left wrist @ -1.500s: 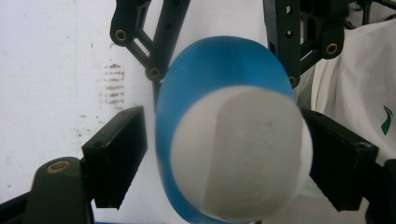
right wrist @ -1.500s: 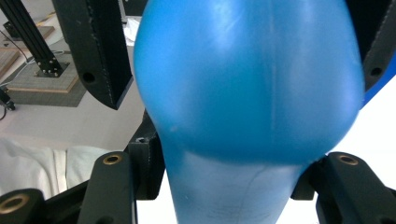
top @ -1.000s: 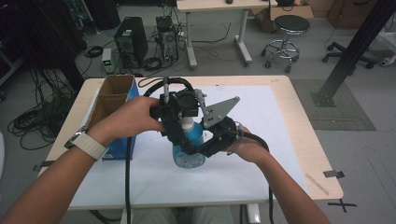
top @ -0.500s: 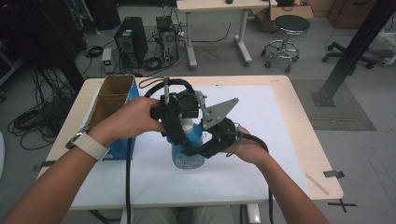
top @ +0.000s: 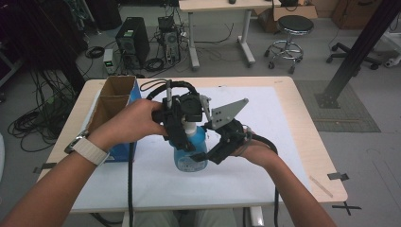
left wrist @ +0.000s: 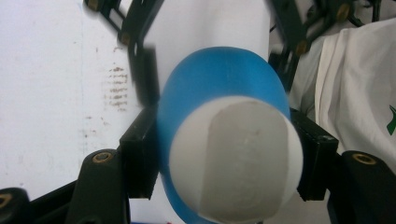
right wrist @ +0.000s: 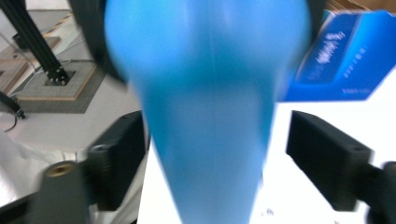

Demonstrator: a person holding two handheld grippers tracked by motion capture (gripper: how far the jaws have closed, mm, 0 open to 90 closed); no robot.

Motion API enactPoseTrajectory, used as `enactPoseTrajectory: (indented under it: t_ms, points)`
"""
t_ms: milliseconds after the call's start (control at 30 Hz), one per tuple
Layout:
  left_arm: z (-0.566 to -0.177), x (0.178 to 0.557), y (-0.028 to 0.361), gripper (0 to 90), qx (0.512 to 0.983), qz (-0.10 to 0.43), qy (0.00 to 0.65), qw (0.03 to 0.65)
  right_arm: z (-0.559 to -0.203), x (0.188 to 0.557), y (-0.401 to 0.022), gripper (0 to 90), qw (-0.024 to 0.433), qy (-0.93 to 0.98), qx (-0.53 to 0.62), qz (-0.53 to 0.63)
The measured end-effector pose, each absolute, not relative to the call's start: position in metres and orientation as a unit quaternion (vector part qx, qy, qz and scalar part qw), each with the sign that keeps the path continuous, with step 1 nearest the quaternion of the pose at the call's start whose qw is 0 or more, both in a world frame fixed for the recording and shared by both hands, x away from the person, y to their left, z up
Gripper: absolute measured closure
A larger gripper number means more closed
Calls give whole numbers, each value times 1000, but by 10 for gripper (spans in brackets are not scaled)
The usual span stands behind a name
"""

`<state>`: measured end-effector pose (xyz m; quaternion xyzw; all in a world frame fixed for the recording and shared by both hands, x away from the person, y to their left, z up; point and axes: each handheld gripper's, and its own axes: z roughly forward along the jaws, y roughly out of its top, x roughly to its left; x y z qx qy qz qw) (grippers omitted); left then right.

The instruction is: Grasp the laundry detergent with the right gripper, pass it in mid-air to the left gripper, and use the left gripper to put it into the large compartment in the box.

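A blue bottle (top: 191,155) with a white cap (left wrist: 233,158) stands on the white sheet (top: 269,165) in mid-table. My left gripper (top: 188,131) comes down from above and is shut on the cap, its pads (left wrist: 139,156) pressing on both sides. My right gripper (top: 202,157) reaches in from the right at the bottle's lower body (right wrist: 210,140). Its jaws have just been opening. They now stand open with the bottle between them and a gap beside the right pad (right wrist: 327,163).
An open cardboard box with blue sides (top: 113,106) stands at the table's left, close behind the left hand, and also shows in the right gripper view as the blue box (right wrist: 345,60). The wooden table rim (top: 312,142) runs along the right. Beyond the table are computers, cables and a stool.
Both hands have stayed at the bottle. The right gripper's jaws stand wider around the bottle's body than before.
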<state>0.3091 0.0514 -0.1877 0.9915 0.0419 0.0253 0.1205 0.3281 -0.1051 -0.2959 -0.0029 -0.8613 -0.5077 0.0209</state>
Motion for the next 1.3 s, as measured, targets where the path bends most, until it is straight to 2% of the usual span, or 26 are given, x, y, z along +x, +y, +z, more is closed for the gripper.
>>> enactPoseTrajectory:
  t_ms: [133, 567, 833, 1100, 1300]
  points:
    - [-187, 308, 55, 382, 990, 33, 61, 121, -300, 329, -127, 112, 17, -869, -27, -494]
    - [-169, 314, 71, 382, 979, 59, 151, 124, -292, 334, -187, 47, -30, -899, -126, -419]
    - [-154, 321, 78, 381, 968, 71, 203, 126, -287, 333, -208, 50, -68, -927, -156, -336]
    - [-137, 325, 83, 381, 951, 90, 270, 124, -273, 335, -222, 60, -82, -941, -158, -288]
    - [-129, 331, 91, 381, 923, 104, 346, 131, -266, 340, -222, 53, -84, -949, -155, -261]
